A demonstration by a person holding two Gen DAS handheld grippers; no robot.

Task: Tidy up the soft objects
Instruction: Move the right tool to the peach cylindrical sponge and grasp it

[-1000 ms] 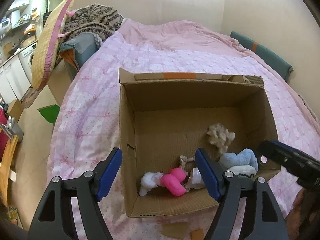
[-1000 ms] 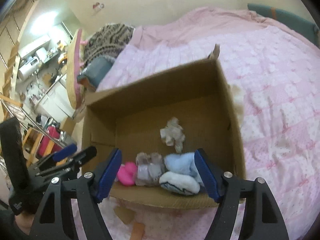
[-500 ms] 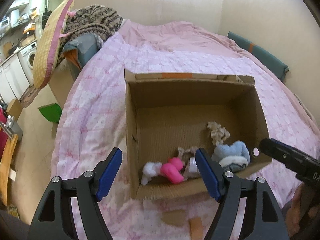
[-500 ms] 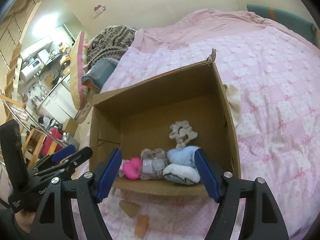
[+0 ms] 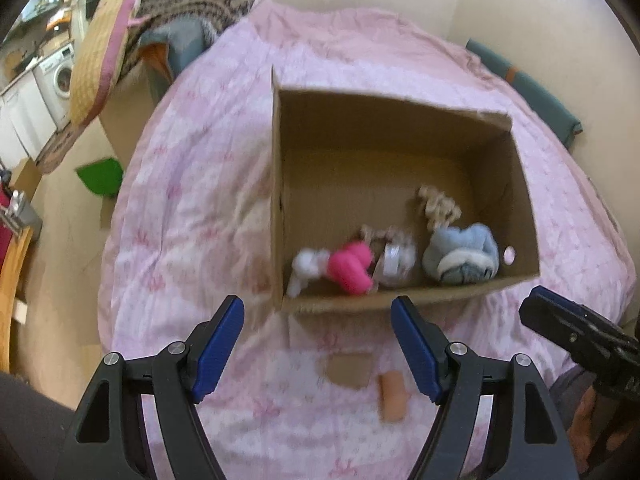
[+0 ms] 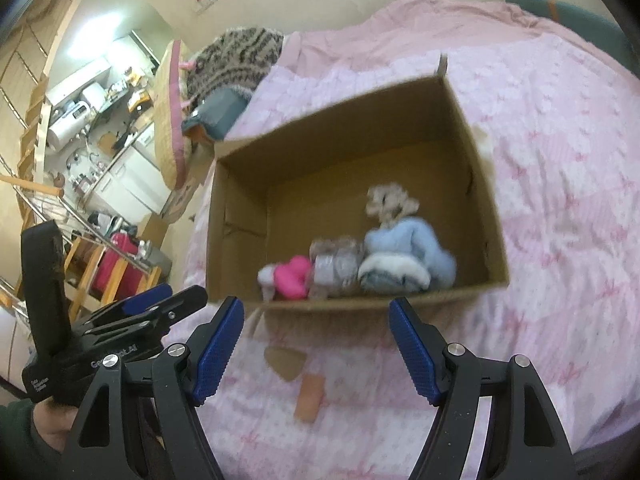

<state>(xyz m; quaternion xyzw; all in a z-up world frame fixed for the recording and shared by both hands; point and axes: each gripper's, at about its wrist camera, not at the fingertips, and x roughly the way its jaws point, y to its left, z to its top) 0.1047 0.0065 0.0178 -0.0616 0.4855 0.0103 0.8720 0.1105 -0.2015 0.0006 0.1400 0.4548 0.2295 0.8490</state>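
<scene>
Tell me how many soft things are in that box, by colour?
In the cardboard box:
Pink and white toy: 1
Grey toy: 1
Light blue item: 1
Beige item: 1
Total: 4

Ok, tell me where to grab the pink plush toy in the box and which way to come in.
Grip the pink plush toy across its rounded upper lobes, coming straight down from above with the left gripper. It lies on the floor of the cardboard box close to the near wall, between a white toy and a grey bundle, so a sideways approach looks blocked.
</scene>
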